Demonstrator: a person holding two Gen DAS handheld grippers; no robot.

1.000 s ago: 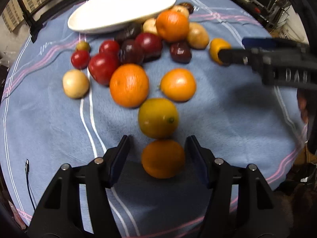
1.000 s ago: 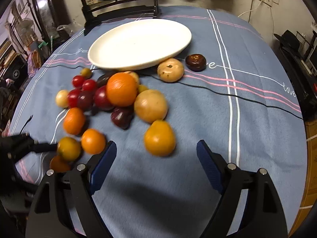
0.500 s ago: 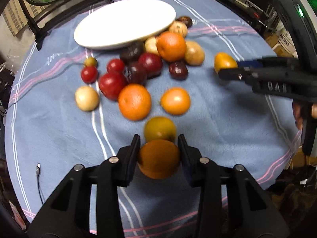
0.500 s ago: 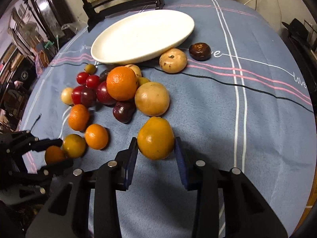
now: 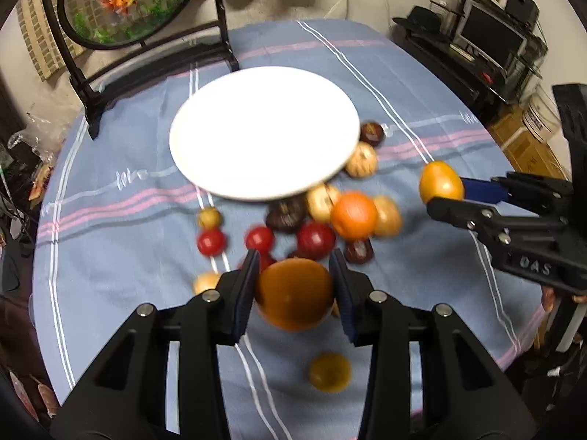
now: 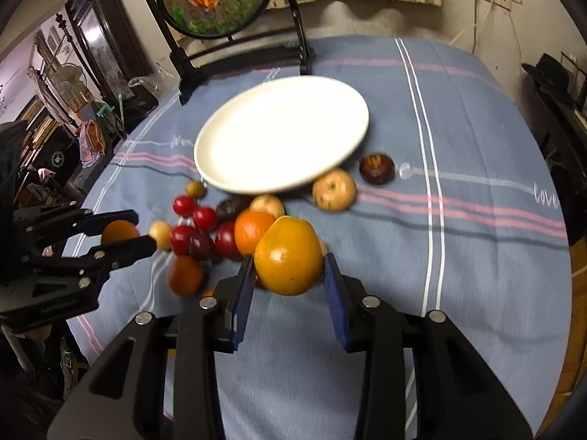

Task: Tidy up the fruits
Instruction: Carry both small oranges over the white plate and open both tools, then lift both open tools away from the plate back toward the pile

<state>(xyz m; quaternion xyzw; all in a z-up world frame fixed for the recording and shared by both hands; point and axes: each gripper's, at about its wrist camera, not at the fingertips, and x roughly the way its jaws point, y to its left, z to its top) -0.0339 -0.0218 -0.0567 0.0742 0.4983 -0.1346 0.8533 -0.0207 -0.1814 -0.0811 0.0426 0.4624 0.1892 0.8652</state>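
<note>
My left gripper (image 5: 293, 293) is shut on an orange (image 5: 294, 294) and holds it above the blue tablecloth. My right gripper (image 6: 288, 278) is shut on a yellow-orange fruit (image 6: 288, 260), also lifted; that gripper and its fruit show at the right of the left wrist view (image 5: 441, 182). The left gripper with its orange shows at the left of the right wrist view (image 6: 119, 231). An empty white plate (image 5: 264, 132) lies beyond the fruit pile, also in the right wrist view (image 6: 282, 134). Red, dark, tan and orange fruits (image 5: 354, 215) lie clustered in front of the plate.
A yellowish fruit (image 5: 330, 372) lies alone on the cloth below my left gripper. A round framed fish picture on a black stand (image 5: 128, 0) stands at the table's far edge. A dark fruit (image 6: 376, 168) and a tan fruit (image 6: 334, 190) lie right of the plate.
Both grippers closed on their fruits and lifted them off the cloth. Both views now tilt up toward the plate and the far wall.
</note>
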